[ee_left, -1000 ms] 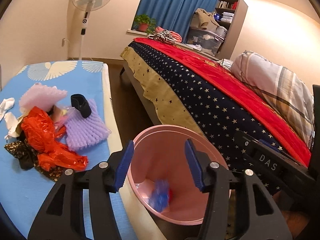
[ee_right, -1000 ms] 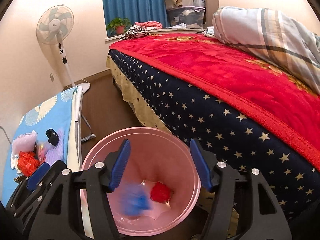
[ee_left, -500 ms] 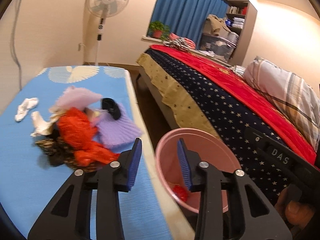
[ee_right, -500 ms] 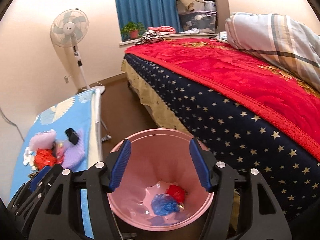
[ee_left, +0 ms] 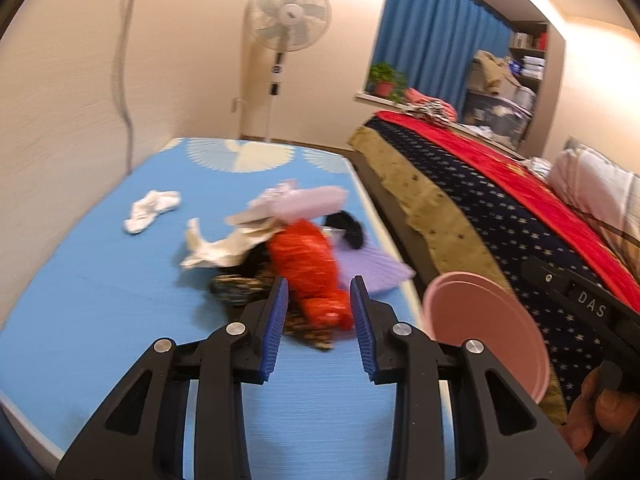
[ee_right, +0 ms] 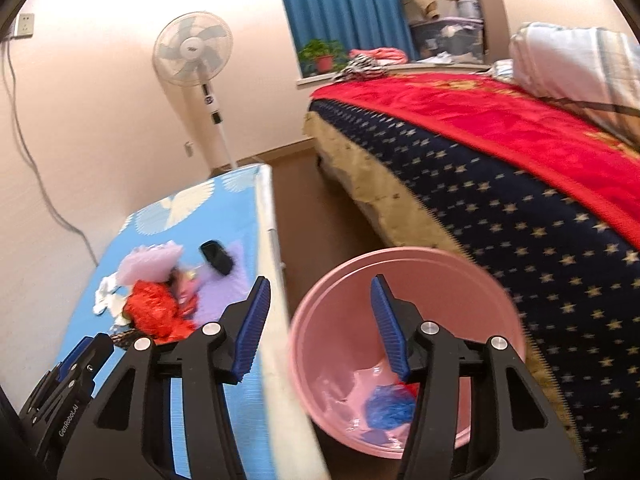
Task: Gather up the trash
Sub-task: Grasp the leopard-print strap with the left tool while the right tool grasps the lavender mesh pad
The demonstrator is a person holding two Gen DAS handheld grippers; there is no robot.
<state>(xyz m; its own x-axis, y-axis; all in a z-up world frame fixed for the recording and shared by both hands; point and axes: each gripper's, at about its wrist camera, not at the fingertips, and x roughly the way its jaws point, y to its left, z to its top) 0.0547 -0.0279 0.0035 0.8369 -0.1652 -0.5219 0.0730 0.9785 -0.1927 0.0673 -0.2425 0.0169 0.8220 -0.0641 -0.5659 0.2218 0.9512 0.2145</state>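
Pink plastic bin (ee_right: 404,344) stands on the floor between the blue-covered table (ee_left: 100,320) and the bed (ee_right: 520,184). It already holds a blue wad (ee_right: 390,402), with a scrap of red beside it, so collection has begun.

Outstanding: most of the trash is on the table. A heap near the bin-side edge comprises a red crinkled bag (ee_left: 310,276), a purple foam sheet (ee_left: 372,270), a pale pink foam piece (ee_left: 304,202), white tissue (ee_left: 218,250), a black item (ee_left: 348,228) and dark patterned wrapping (ee_left: 240,290). 1 further white tissue (ee_left: 150,208) lies apart, toward the wall.

Left gripper (ee_left: 318,328): over the table, aimed at the red bag, jaws partly parted, nothing between them.

Right gripper (ee_right: 318,326): above the gap between table edge and bin, jaws closing, nothing between them.

Assessment: roughly 2 items binned, at least 7 left. The red bag appears the next pickup, though motion blur limits certainty.
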